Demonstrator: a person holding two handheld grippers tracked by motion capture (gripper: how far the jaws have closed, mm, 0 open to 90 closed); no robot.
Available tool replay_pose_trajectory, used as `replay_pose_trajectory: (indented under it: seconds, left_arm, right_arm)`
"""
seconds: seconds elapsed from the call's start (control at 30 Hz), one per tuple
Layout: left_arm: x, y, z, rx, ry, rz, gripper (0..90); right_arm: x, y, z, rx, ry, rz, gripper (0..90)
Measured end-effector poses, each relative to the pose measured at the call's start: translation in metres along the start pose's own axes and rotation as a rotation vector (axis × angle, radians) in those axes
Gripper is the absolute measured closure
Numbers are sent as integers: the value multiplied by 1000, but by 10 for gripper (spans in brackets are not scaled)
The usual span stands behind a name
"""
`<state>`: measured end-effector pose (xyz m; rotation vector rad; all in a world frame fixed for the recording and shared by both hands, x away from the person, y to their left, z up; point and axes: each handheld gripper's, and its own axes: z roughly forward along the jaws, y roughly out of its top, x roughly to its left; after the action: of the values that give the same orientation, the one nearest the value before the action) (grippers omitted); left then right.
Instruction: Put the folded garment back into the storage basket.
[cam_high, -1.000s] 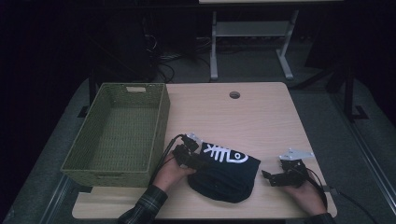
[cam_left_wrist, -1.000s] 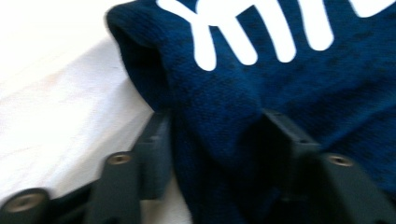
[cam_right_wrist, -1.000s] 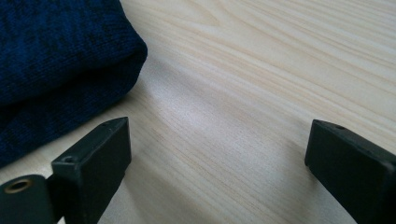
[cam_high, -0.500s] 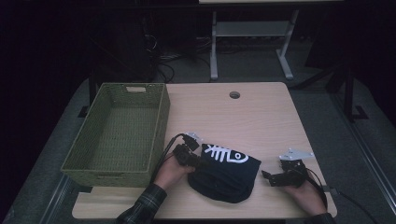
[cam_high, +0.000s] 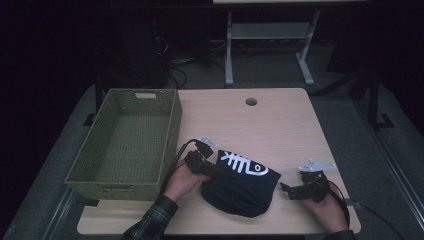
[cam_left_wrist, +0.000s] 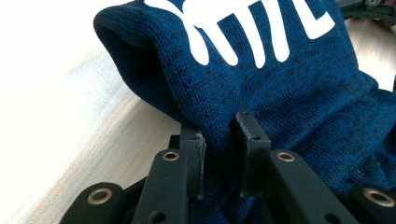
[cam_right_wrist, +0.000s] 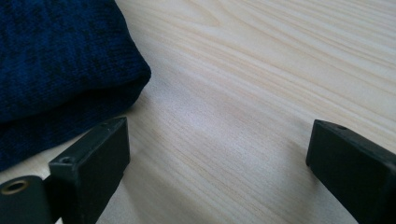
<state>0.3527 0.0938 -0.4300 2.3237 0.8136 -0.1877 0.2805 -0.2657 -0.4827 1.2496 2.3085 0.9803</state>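
A dark blue knitted garment (cam_high: 240, 182) with a white fish-skeleton print lies bunched on the wooden table near its front edge. My left gripper (cam_high: 209, 169) is at the garment's left edge, shut on a fold of the blue knit (cam_left_wrist: 261, 88), which is pinched between its black fingers (cam_left_wrist: 252, 140). My right gripper (cam_high: 286, 189) rests on the table just right of the garment, open, with bare wood between its fingers (cam_right_wrist: 93, 158). The garment's edge (cam_right_wrist: 60, 60) lies to one side of that gripper, apart from it.
A green woven basket (cam_high: 170, 130) stands empty on the table's left side. The table (cam_high: 280, 125) has a round cable hole (cam_high: 251, 101) near its back edge. Beyond the table are a white frame (cam_high: 270, 30) and cables on a dark floor.
My left gripper has shifted slightly with the garment's edge in it. The right gripper has stayed in place.
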Motion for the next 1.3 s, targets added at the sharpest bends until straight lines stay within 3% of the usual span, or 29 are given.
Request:
replay_pose_trajectory:
  seconds: [0.23, 0.47, 0.77, 0.93, 1.3]
  left_arm:
    - [-6, 16, -15, 25, 28, 4, 758]
    - [-13, 30, -27, 38, 25, 9, 754]
    - [-23, 47, -46, 68, 24, 80, 755]
    - [-29, 57, -61, 62, 48, 96, 755]
    - [-32, 65, -88, 41, 59, 101, 755]
  right_arm:
    - [0, 0, 0, -2, 0, 1, 57]
    - [0, 0, 0, -2, 0, 2, 56]
    - [0, 0, 0, -3, 0, 2, 56]
    - [0, 0, 0, -3, 0, 2, 56]
    - [0, 0, 0, -3, 0, 3, 57]
